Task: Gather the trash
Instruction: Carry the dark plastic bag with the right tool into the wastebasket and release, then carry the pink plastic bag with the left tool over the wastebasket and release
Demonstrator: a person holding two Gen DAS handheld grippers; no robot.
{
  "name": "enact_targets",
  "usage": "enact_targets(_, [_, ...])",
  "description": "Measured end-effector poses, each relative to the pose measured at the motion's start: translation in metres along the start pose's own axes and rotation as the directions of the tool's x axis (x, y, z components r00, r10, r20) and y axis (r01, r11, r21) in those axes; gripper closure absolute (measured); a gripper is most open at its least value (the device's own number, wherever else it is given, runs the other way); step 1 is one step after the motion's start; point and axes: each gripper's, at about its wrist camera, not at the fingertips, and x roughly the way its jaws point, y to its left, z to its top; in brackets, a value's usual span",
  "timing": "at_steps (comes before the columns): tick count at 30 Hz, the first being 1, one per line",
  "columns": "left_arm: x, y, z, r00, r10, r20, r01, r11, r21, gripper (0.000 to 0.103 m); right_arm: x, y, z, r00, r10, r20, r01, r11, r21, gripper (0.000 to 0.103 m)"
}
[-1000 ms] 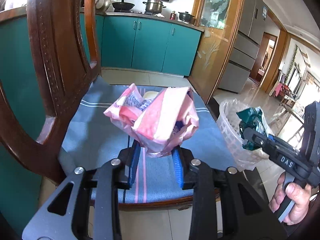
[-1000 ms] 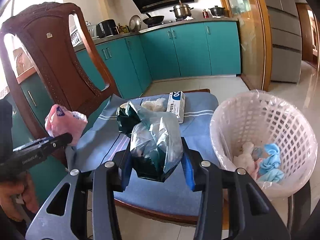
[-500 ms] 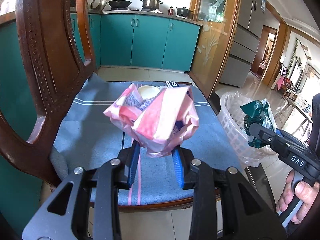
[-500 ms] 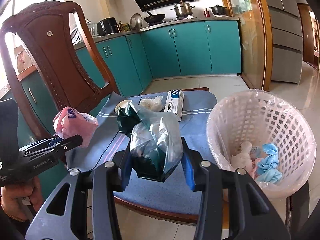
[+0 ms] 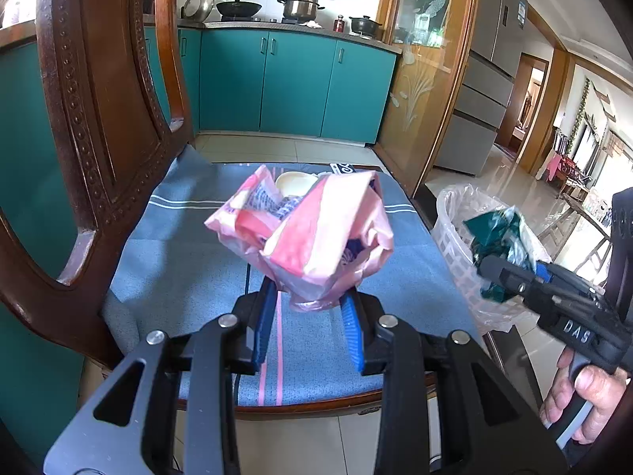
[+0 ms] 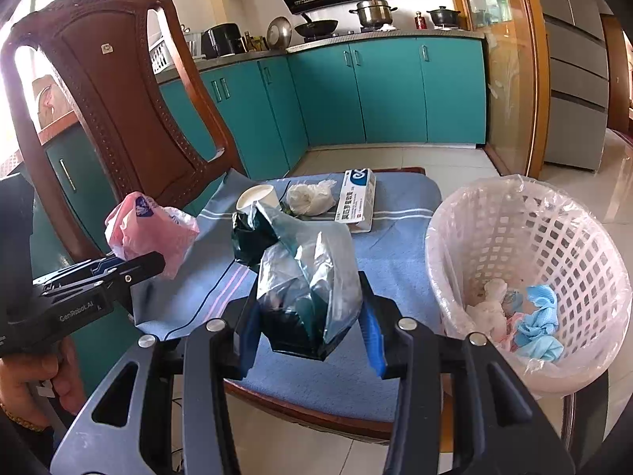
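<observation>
Left hand-held gripper clamps pink bag; right hand-held gripper clamps green bag beside basket rim.

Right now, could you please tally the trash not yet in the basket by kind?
Crumpled wrappers held in grippers: 2, pink wrapper, dark green wrapper
Paper cup: 1
Crumpled tissue: 1
Cardboard box: 1
Total: 5

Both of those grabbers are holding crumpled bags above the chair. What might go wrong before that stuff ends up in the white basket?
1. The right hand-held gripper pinches only the dark green foil bag's lower end; it may slip out.
2. The pink wrapper flops above the left hand-held gripper, far from the basket; it may drop short.
3. The light basket could tip if bumped.
</observation>
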Motion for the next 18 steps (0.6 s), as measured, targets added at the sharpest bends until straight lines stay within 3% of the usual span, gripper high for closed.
enact_targets(4, [-0.001, 0.000, -0.001, 1.000, -0.003, 0.000, 0.003, 1.000, -0.001, 0.071, -0.015, -0.017, 0.014, 0.995, -0.058, 0.081, 0.058, 0.998, 0.005, 0.059])
enact_targets(8, [-0.003, 0.001, -0.002, 1.000, -0.004, 0.002, 0.004, 1.000, 0.004, 0.071, -0.030, -0.065, 0.035, 0.974, -0.163, 0.158, 0.149, 0.984, 0.098, 0.058])
enact_targets(9, [-0.002, 0.001, -0.002, 1.000, -0.004, 0.002, 0.004, 1.000, 0.005, 0.071, -0.033, -0.082, 0.039, 0.965, -0.197, 0.171, 0.175, 0.975, 0.136, 0.055])
enact_targets(11, [0.000, 0.001, -0.002, 1.000, -0.002, -0.003, 0.002, 1.000, 0.005, 0.071, -0.035, -0.106, 0.043, 0.954, -0.236, 0.187, 0.200, 0.961, 0.190, 0.038])
enact_targets(12, [0.000, 0.001, -0.002, 1.000, -0.001, -0.006, 0.001, 1.000, 0.005, 0.071, -0.036, -0.117, 0.043, 0.948, -0.258, 0.185, 0.218, 0.952, 0.214, 0.023])
enact_targets(13, [0.001, 0.000, -0.002, 1.000, 0.000, -0.008, 0.000, 1.000, 0.007, 0.071, -0.036, -0.123, 0.042, 0.942, -0.282, 0.182, 0.238, 0.943, 0.231, 0.018])
enact_targets(15, [0.004, -0.003, -0.002, 1.000, 0.001, -0.013, -0.001, 1.000, 0.014, 0.071, -0.042, -0.132, 0.038, 0.927, -0.325, 0.186, 0.267, 0.922, 0.280, 0.014])
enact_targets(18, [0.009, -0.011, -0.004, 1.000, 0.000, -0.022, 0.001, 0.999, 0.039, 0.071, -0.048, -0.129, 0.036, 0.927, -0.320, 0.197, 0.260, 0.924, 0.282, 0.012])
